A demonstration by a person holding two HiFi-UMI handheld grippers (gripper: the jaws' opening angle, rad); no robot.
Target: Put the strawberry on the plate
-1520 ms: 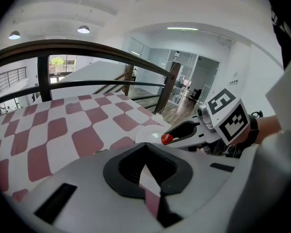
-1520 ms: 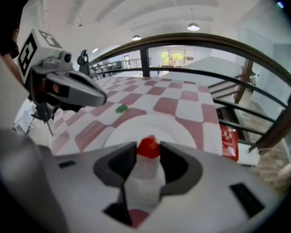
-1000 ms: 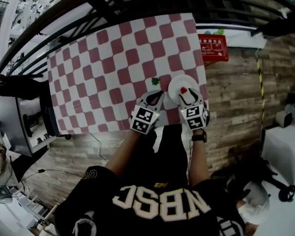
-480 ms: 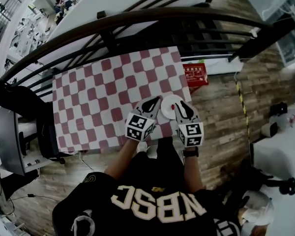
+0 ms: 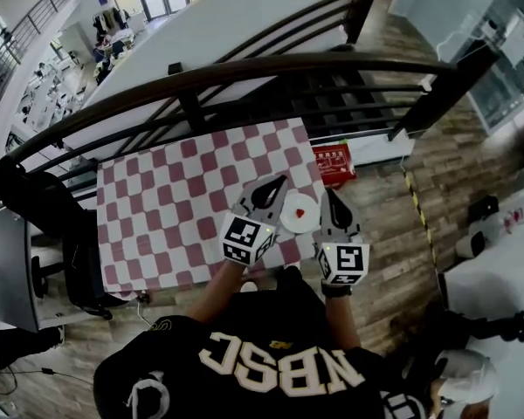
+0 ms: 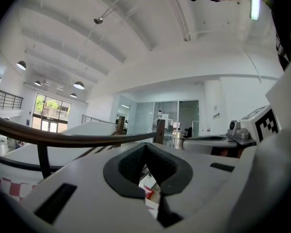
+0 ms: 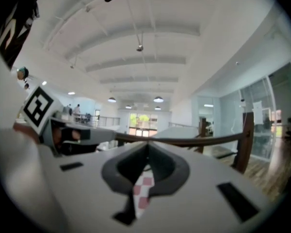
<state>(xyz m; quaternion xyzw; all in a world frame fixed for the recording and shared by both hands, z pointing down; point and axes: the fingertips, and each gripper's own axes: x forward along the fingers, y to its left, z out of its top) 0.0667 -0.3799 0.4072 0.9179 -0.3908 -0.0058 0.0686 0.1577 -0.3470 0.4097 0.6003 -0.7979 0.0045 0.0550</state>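
A small red strawberry (image 5: 303, 214) lies on a white plate (image 5: 290, 223) near the right front corner of the red-and-white checked table (image 5: 175, 199). My left gripper (image 5: 282, 180) hangs just left of the plate, jaws shut and empty. My right gripper (image 5: 329, 191) hangs just right of the plate, above the table's right edge, also shut with nothing in it. Both gripper views point upward at ceiling and railing; the left gripper (image 6: 145, 145) and the right gripper (image 7: 147, 143) each show closed tips and no strawberry.
A dark curved railing (image 5: 244, 68) runs behind the table. On the wooden floor to the right lies a red box (image 5: 335, 162). A dark chair (image 5: 44, 203) stands at the table's left side. The person's torso fills the near edge.
The right gripper's jaws, open around the strawberry on the plate, have shut and moved off to the plate's right. Both grippers lifted and tilted up. The strawberry stays on the plate.
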